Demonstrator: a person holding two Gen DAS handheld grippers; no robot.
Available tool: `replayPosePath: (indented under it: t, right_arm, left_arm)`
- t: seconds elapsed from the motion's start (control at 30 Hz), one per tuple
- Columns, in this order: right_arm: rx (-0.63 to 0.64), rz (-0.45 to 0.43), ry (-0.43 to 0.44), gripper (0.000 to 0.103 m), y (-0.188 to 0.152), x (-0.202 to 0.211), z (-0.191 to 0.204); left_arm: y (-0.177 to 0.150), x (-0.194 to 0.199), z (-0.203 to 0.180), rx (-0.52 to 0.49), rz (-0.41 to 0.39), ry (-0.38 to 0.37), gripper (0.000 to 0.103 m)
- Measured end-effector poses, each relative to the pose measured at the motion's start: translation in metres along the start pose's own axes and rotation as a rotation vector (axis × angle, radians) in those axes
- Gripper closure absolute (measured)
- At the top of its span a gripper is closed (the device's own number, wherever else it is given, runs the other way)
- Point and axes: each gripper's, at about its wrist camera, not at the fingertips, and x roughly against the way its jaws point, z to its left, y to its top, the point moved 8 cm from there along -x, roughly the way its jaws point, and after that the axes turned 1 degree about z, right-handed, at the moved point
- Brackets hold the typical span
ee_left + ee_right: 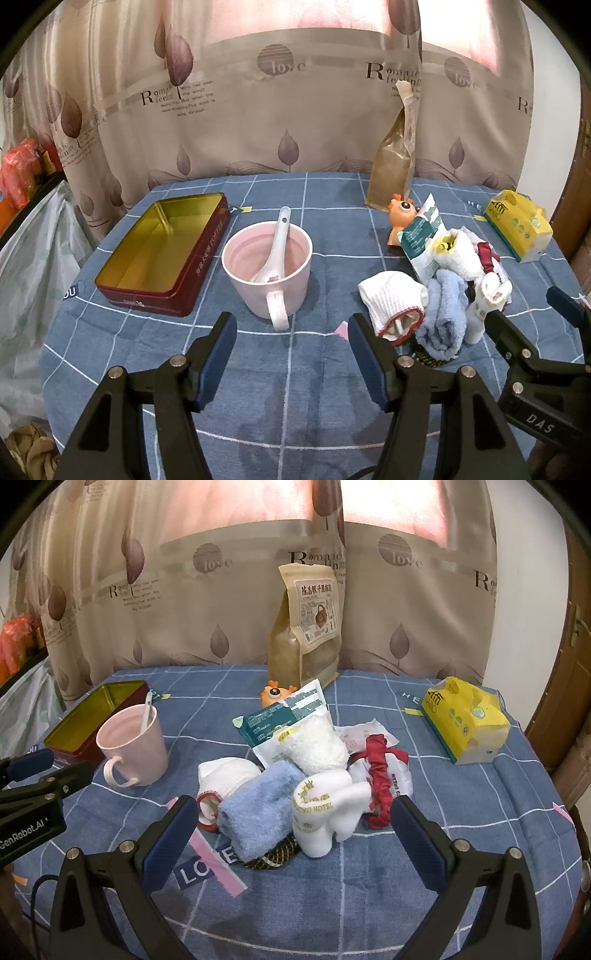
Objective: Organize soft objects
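A pile of soft things lies on the blue checked tablecloth: a white sock with red trim, a rolled blue towel, a white hotel-printed cloth, a fluffy white cloth and a red fabric piece. My right gripper stands open just in front of the pile, touching nothing. My left gripper is open over bare cloth, in front of the pink mug. The sock and blue towel lie to its right. An open red tin with a gold inside sits at the left.
A white spoon stands in the mug. An orange toy, a green-white packet and a tall brown bag stand behind the pile. A yellow tissue pack lies far right. A curtain hangs behind the table.
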Motion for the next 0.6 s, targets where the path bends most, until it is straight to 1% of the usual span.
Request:
replayPosePath:
  t: [0.6]
  right_arm:
    - [0.003,0.019,-0.008,0.000,-0.0034,-0.0053,-0.0010]
  left_arm:
    - [-0.0022,-0.0024,0.0019,0.010,0.008,-0.002,0.039]
